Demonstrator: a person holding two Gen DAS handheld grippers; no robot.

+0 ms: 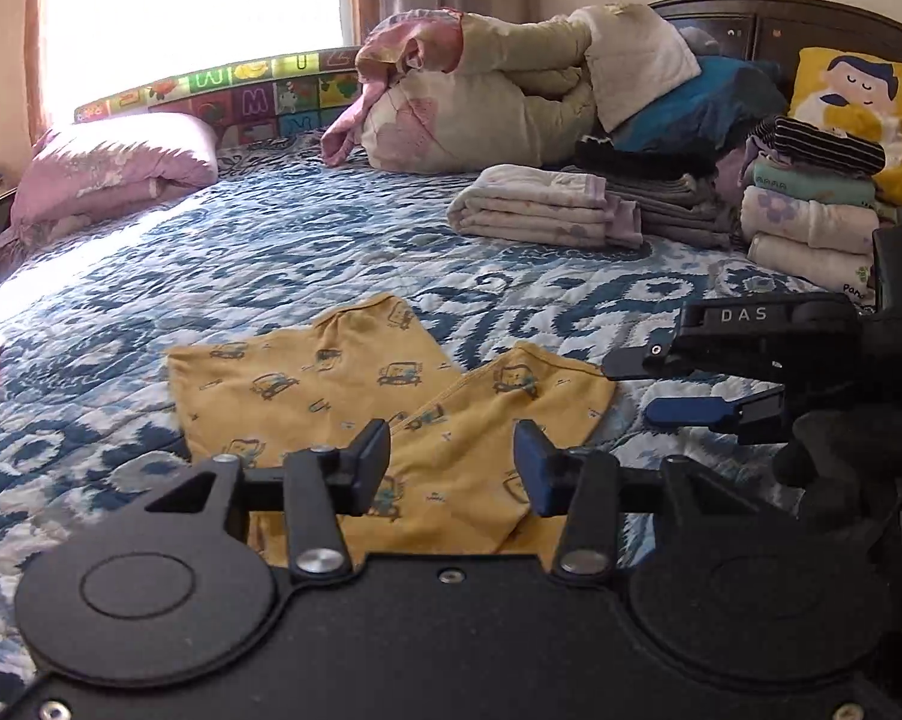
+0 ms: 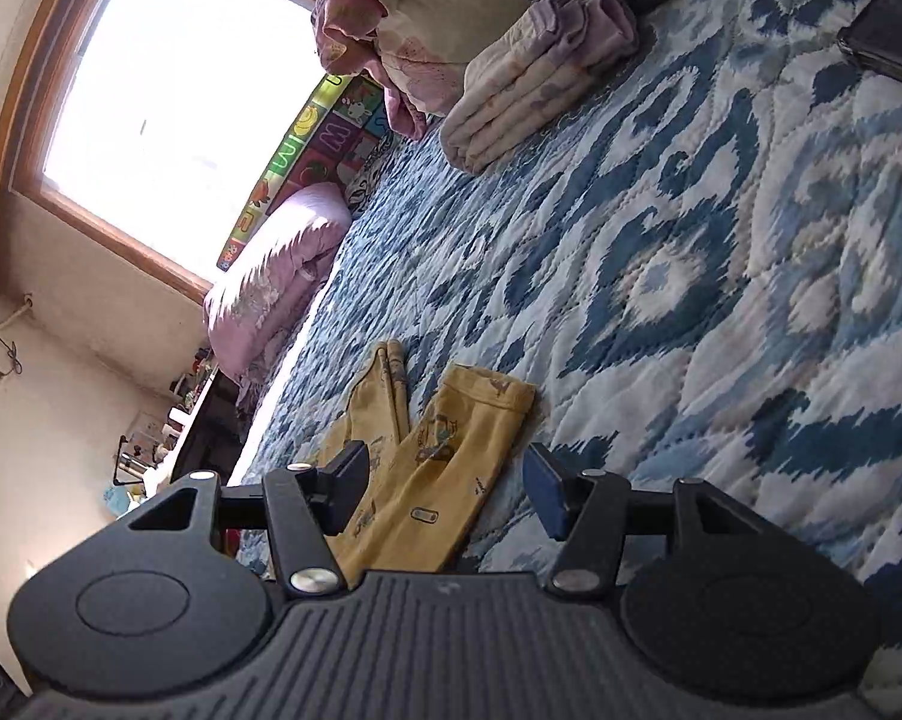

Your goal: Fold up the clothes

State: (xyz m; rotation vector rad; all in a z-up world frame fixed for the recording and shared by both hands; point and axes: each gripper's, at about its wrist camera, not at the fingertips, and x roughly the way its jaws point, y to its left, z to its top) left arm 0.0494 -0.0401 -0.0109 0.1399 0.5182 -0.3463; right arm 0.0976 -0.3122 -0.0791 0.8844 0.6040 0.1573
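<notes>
Pants (image 1: 355, 396), yellow with small car prints, lie flat on the bed (image 1: 241, 252) in the lower middle of the left wrist view, both legs spread apart. Left tool (image 1: 451, 468) hangs over them with jaws apart, nothing between. Right tool (image 1: 649, 384) sits at the right edge, just beside one leg's cuff, jaws apart and empty too. Folded clothes (image 1: 547, 207) are stacked in the upper right.
</notes>
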